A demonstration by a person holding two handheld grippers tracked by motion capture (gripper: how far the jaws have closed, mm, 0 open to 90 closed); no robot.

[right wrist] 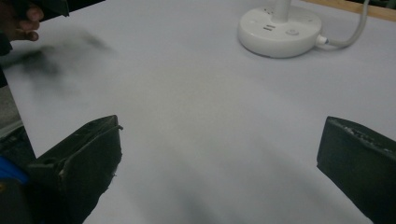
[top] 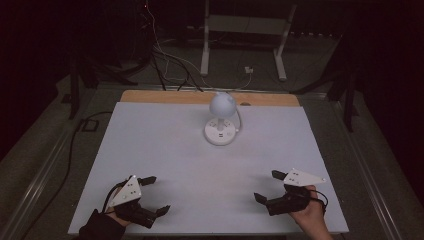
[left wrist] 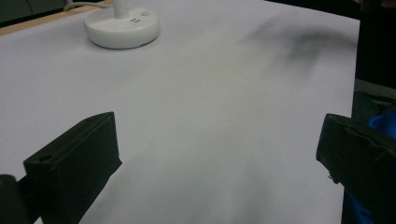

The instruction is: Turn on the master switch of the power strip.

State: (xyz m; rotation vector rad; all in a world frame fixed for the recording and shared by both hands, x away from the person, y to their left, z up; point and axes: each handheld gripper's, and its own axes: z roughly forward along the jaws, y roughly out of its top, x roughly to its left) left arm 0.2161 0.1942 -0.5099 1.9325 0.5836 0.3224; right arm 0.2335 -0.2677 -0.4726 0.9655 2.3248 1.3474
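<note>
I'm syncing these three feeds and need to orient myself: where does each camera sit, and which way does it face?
High view: above the person's side, looking forward and down on the white table; shows both hands, left gripper, right gripper.
Left gripper view: rides the left gripper, facing the lamp; own open jaws.
Right gripper view: rides the right gripper, facing the lamp; own open jaws.
All share the lamp's base.
</note>
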